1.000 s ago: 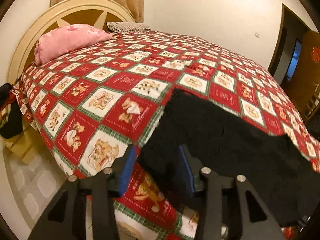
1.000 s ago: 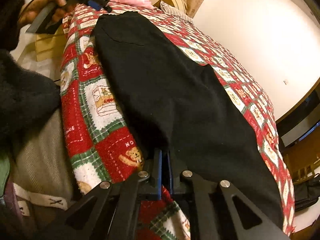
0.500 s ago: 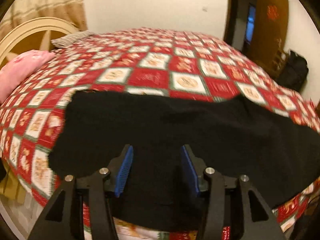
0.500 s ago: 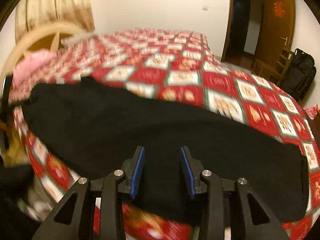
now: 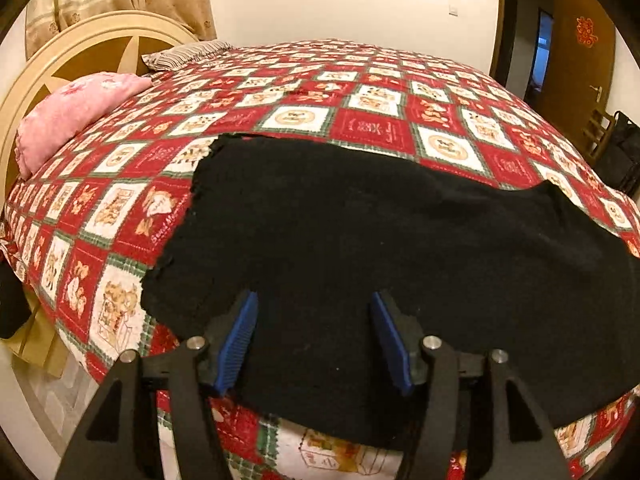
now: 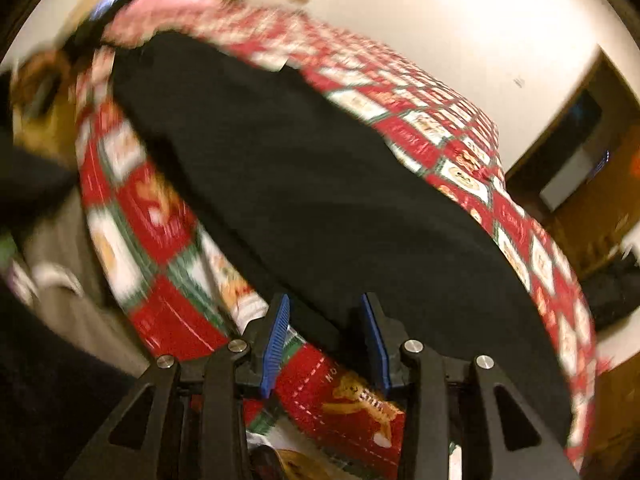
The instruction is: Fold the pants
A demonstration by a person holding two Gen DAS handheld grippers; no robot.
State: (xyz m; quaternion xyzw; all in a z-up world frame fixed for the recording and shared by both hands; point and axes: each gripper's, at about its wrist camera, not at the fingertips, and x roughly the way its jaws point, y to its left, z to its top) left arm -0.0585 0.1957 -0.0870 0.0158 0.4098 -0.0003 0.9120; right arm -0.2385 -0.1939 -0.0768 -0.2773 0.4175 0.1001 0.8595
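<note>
The black pants [image 5: 380, 240] lie flat across the near side of the bed, their lower edge hanging over the bed's side. My left gripper [image 5: 314, 312] is open, its blue pads above the pants near their near edge, with nothing between them. In the right wrist view the pants [image 6: 320, 184] stretch away along the bed edge. My right gripper [image 6: 324, 308] is open and empty, at the pants' near edge where it hangs over the bed side. This view is blurred.
The bed has a red, green and white patchwork cover [image 5: 360, 92]. A pink pillow [image 5: 76, 108] and a striped pillow [image 5: 188, 54] lie by the round cream headboard [image 5: 92, 46]. A doorway and a wooden door [image 5: 576, 64] are at the right. A person's sleeve shows at the left [image 6: 32, 176].
My right gripper has opened, from shut on the pants' edge a second ago, and has swung back low beside the bed. My left gripper stayed open and moved over the pants.
</note>
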